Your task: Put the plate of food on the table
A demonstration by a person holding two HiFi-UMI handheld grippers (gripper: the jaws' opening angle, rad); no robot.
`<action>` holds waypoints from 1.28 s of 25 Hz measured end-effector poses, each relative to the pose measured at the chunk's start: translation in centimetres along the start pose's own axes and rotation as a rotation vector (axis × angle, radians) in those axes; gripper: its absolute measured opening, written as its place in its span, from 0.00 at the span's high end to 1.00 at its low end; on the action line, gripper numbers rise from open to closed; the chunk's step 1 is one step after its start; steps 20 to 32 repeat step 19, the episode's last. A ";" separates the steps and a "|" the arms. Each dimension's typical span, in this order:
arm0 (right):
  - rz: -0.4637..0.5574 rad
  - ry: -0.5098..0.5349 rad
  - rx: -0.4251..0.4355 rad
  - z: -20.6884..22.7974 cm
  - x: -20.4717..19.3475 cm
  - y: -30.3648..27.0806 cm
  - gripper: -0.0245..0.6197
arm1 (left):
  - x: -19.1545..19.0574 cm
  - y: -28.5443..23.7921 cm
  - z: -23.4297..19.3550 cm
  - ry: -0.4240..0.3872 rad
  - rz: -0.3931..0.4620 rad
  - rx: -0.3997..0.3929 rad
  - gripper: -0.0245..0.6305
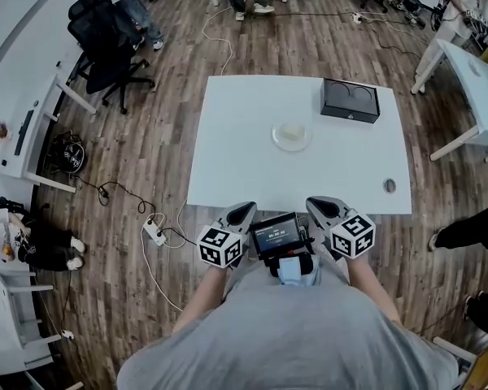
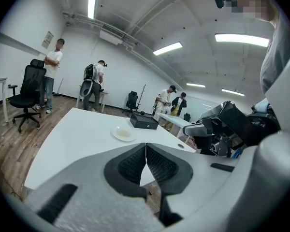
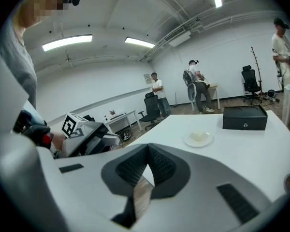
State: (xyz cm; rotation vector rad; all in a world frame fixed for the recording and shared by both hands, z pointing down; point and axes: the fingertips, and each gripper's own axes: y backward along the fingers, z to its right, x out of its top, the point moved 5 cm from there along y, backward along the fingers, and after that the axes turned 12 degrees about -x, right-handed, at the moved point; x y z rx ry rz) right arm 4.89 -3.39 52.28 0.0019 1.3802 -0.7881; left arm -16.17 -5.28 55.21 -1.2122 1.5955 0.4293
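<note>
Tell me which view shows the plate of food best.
The head view: it looks down on the small round white plate of pale food, whole rim visible. Both gripper views show it from low down, flattened, nearly edge-on.

The person wears a grey short-sleeved T-shirt (image 1: 293,340). The left tongs (image 1: 246,210) and right tongs (image 1: 319,205) have smooth, pale grey shells that taper to a point. Each carries a white cube with black square markers, the left cube (image 1: 221,246) and the right cube (image 1: 352,236). Their inner faces are black pads (image 2: 133,163) with a fine ribbed texture. At the chest, between the cubes, sits a small black device (image 1: 276,236) with a lit screen, and a light blue piece (image 1: 294,271) lies just near of it.
</note>
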 end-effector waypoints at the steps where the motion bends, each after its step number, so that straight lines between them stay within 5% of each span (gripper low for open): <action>1: 0.002 -0.002 0.001 -0.1 0.1 0.2 0.91 | 0.0 0.1 0.2 -0.003 0.000 -0.002 0.93; 32: 0.002 0.010 0.014 -0.4 0.4 1.5 0.92 | 0.0 0.2 1.3 0.023 0.030 -0.017 0.93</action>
